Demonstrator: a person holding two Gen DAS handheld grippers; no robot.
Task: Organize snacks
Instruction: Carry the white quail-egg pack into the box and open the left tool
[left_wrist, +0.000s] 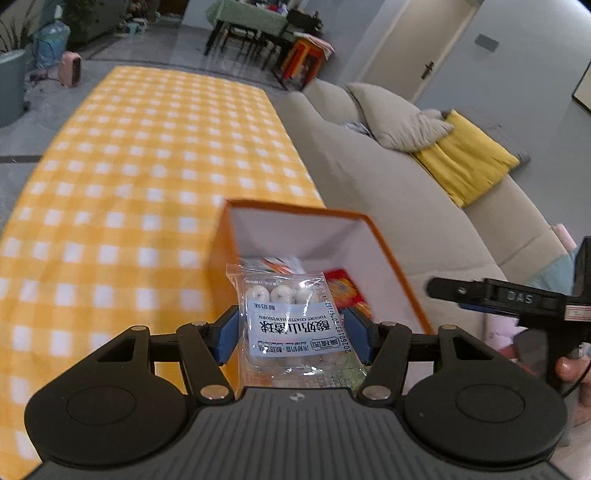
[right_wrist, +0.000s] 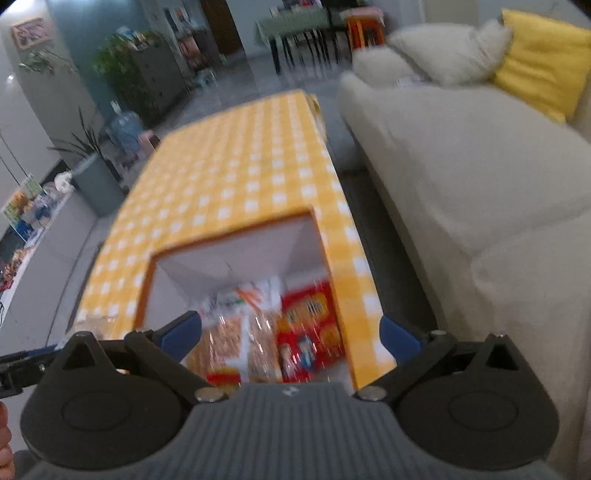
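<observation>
While the clear packet of yogurt-coated hawthorn balls (left_wrist: 291, 325) sits clamped between the blue pads of the left hand-held gripper (left_wrist: 293, 334) above the orange box (left_wrist: 391, 258), the right hand-held gripper (right_wrist: 291, 336) gapes empty over the box's snacks (right_wrist: 306, 325) on the checked surface (right_wrist: 236, 177).

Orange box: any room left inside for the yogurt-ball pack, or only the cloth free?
The orange box is crowded at its near end with snack packs; its far end shows bare white wall. The checked tablecloth beyond it is bare.
</observation>
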